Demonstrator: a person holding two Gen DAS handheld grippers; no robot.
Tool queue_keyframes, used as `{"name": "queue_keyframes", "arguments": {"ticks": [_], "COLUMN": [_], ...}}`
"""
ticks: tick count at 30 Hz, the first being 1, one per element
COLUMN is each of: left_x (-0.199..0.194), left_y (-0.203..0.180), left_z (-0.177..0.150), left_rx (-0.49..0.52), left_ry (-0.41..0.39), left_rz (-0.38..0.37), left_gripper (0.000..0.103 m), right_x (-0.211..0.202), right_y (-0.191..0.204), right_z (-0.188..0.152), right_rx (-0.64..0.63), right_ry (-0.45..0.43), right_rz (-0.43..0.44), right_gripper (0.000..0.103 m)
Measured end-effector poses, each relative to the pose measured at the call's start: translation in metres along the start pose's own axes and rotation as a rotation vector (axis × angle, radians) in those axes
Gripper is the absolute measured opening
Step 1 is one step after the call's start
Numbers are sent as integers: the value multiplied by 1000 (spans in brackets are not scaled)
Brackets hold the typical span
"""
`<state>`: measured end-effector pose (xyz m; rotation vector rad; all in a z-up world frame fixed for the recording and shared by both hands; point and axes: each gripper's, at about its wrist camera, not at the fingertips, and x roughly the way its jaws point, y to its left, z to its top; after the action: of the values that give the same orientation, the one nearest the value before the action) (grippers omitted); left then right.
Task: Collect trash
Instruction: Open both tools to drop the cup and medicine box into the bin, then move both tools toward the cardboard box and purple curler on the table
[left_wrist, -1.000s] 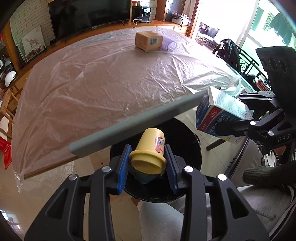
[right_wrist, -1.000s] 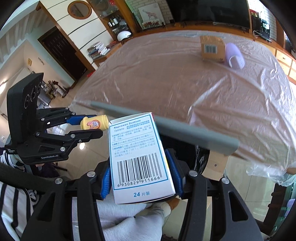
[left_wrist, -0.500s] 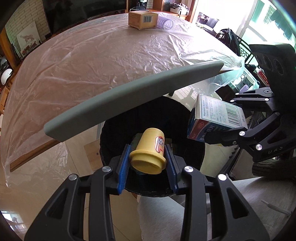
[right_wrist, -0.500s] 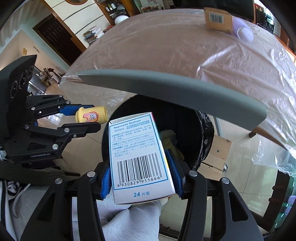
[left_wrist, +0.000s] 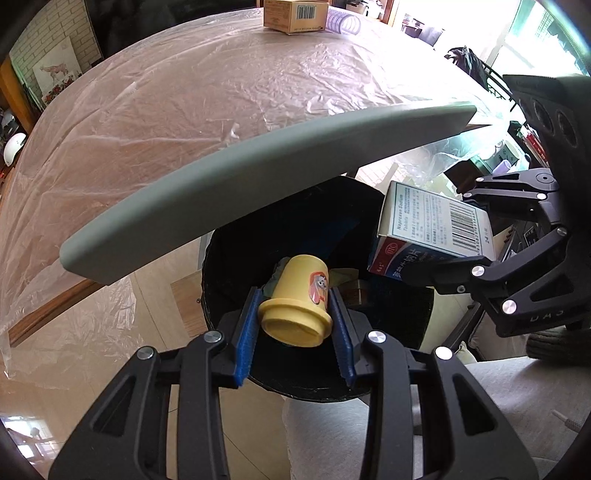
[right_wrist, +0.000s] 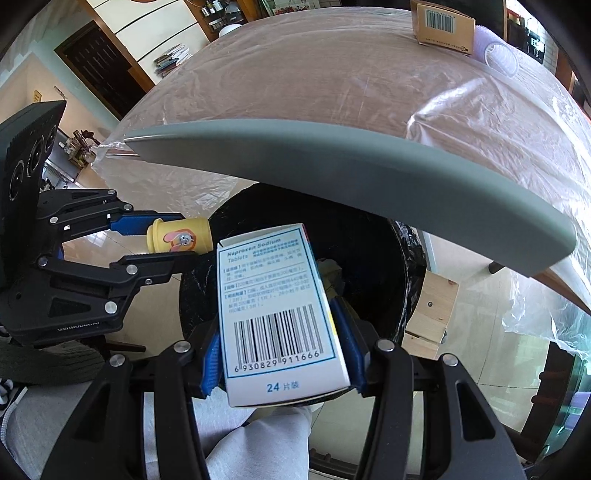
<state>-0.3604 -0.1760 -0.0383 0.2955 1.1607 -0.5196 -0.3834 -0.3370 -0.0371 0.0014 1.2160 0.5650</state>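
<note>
Over the last second both grippers have dropped from table height to the mouth of the black bin (left_wrist: 229, 295), whose dark liner-clad opening now fills the middle of each view where earlier only its edge showed under the grey table rim (left_wrist: 258, 177); that suggests the carrying stage is nearly done and the release is what remains. The left gripper (left_wrist: 295, 317) is still closed on the yellow cup (left_wrist: 295, 306), its blue ribbed pads pressed to either side of the flared rim, with the cup lying on its side above the bin at about 6 o'clock in the left view. The right gripper (right_wrist: 282, 354) keeps its jaws shut on the medicine box (right_wrist: 277, 314), a white and blue card carton with a printed barcode, held over the bin's near edge; in the left view that box sits at 3 o'clock, at the bin's right rim. The cup looks like smooth hard plastic with a cartoon sticker, the carton light and stiff with sharp corners. Some pale crumpled scraps already lie in the bin. On the table, under wrinkled glossy plastic sheeting (left_wrist: 184, 110), a brown cardboard box (left_wrist: 295, 16) and a lilac ribbed roll (left_wrist: 343, 24) remain at 12 o'clock, probably the next items to fetch.
</note>
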Motion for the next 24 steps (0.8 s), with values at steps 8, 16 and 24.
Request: {"name": "queue_keyframes", "arguments": {"ticks": [8,16,24], "left_x": [9,-2,-31], "left_y": [2,3,7], "left_z": [4,5,15], "left_rx": [3,13,-9], "left_ry": [12,-45,-96], "left_rz": [9,-13,-40], "left_gripper": [38,70,71], "right_x": [9,-6,-63], "right_y": [0,2,-10], "right_z": [1,1,5], "right_rx": [2,-14,15], "right_ry": [-1,-58,-167], "right_rz": [-12,21,14], "right_gripper": [51,78,79]}}
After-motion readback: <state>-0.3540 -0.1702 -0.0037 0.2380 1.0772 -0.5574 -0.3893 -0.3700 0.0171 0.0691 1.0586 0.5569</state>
